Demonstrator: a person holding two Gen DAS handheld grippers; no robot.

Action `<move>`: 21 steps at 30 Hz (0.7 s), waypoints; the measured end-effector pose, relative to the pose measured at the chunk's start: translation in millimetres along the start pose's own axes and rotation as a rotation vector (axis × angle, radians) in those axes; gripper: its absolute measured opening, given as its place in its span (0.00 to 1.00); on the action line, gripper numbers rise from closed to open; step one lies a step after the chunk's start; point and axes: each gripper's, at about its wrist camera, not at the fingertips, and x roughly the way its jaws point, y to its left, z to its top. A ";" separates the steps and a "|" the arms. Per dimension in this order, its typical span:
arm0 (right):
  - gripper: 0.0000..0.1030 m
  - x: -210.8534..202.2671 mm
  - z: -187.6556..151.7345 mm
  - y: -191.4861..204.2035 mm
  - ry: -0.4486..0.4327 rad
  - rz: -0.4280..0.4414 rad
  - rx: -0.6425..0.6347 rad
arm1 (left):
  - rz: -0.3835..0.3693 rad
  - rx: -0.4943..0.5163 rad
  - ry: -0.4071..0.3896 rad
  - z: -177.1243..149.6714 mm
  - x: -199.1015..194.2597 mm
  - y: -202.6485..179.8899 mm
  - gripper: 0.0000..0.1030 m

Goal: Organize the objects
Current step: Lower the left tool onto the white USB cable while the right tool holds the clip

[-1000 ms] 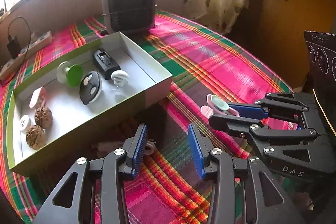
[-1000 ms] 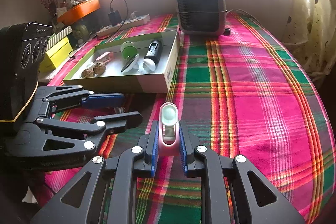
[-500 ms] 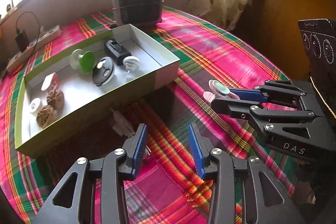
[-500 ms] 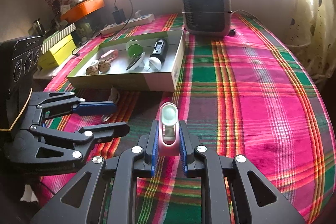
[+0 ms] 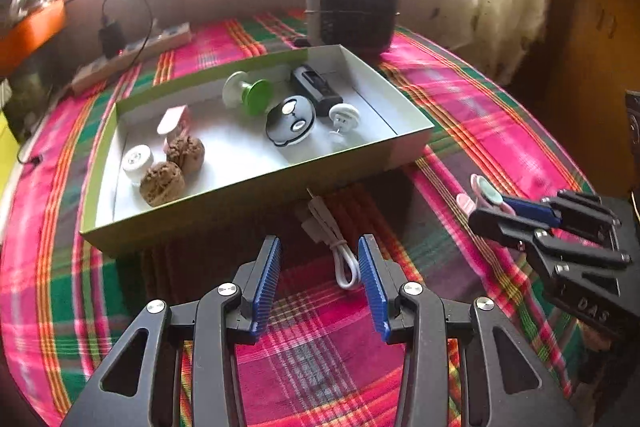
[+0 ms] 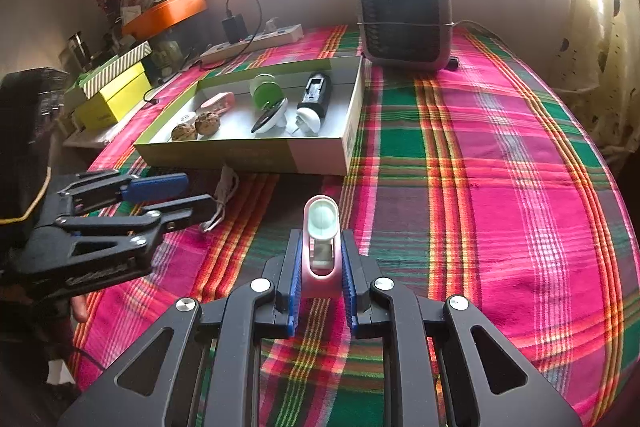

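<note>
The right gripper (image 6: pixel 320 267) pinches a small pink device with a pale green round end (image 6: pixel 321 239), blue pads pressed on its two long sides. Its long axis runs along the fingers, the green end pointing away toward the far side of the table, held above the plaid tablecloth (image 6: pixel 480 167). Its near end is cut off behind the pads, and what the little window on its face shows is too blurred to read.

The left gripper (image 5: pixel 318 267) stands with its jaws spread and nothing clamped, tilted down over a short white cable (image 5: pixel 340 259) that lies on the cloth just in front of the open tray (image 5: pixel 256 195). The cable's loop sits between the pads, close to the right one; whether it touches it cannot be told. Its plug end points toward the tray wall.

In the tray lie two brown walnut-like lumps (image 5: pixel 176 167), a green and white spool (image 5: pixel 246 95), a black oval piece (image 5: pixel 290 121) and a black block (image 5: pixel 316 87). A small dark heater (image 5: pixel 352 13) stands at the far edge. From the right wrist view a fingertip (image 6: pixel 80 309) shows beneath the left gripper, the rest of that hand hidden
</note>
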 end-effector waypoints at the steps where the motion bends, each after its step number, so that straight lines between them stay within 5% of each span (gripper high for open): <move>1: 0.18 0.1 -0.1 0.1 0.001 0.000 -0.001 | -0.011 -0.007 0.003 0.6 1.5 0.4 0.36; 21: 0.18 4.1 0.4 0.5 0.015 0.004 -0.004 | 0.057 -0.025 0.030 9.2 17.6 -8.2 0.32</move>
